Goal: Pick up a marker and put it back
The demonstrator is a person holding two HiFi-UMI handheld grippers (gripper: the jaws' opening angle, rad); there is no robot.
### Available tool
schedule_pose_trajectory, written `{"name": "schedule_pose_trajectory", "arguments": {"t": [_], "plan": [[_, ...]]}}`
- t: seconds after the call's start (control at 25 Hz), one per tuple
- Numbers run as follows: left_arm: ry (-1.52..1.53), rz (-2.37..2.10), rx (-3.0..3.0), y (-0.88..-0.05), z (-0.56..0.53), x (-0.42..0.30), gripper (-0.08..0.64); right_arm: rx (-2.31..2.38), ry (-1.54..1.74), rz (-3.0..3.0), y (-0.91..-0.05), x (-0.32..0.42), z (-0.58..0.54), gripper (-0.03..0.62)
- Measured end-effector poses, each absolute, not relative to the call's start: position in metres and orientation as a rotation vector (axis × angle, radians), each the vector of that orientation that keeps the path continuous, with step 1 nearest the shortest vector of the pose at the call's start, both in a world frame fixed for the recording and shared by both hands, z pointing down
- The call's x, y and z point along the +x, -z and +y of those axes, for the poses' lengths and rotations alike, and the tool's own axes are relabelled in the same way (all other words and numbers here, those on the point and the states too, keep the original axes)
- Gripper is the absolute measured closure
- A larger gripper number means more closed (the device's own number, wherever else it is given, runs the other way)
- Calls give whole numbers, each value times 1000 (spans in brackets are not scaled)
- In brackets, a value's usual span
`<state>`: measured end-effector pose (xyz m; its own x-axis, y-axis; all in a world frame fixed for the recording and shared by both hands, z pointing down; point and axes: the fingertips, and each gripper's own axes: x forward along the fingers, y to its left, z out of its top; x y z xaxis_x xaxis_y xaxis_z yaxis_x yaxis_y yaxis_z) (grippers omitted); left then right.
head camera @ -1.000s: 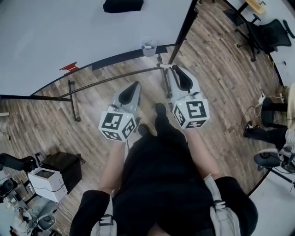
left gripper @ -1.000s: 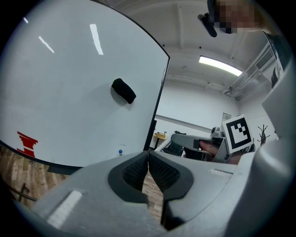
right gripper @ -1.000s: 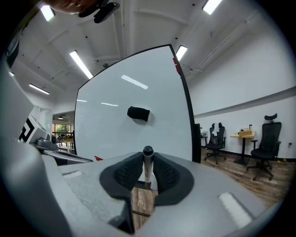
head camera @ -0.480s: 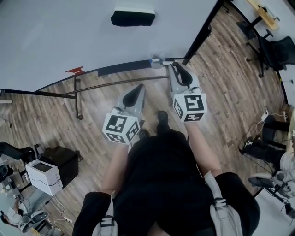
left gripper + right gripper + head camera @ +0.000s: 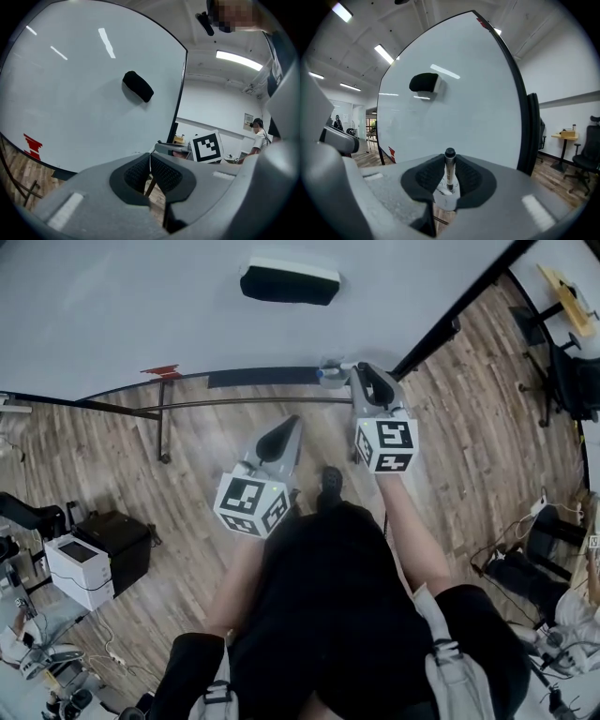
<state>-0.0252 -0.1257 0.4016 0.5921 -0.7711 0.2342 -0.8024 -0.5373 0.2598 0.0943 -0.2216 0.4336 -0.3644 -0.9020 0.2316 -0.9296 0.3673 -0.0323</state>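
The right gripper (image 5: 360, 371) is clamping a black-capped marker (image 5: 449, 171) upright between its jaws. It is now sitting right at the white cup (image 5: 330, 372) by the lower right corner of the whiteboard (image 5: 141, 306). A second ago it was hanging well short of that cup, out over the wooden floor (image 5: 206, 437). In the right gripper view the marker's lower end is lining up with the cup's mouth, though I cannot tell whether it is already dipping inside. The put-back is looking close, with only lowering and letting go remaining, I judge. The left gripper (image 5: 150, 158) is idling, jaws together on nothing, hanging back over the floor.
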Motion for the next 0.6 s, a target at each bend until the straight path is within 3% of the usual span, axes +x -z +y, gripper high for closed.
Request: {"name": "schedule_pose_trajectory", "arguments": {"t": [0.6], "plan": [[-148,-1361,2428,-407,-135,-31,545,1531,-483,-2434,-489,86,-239,518]]}}
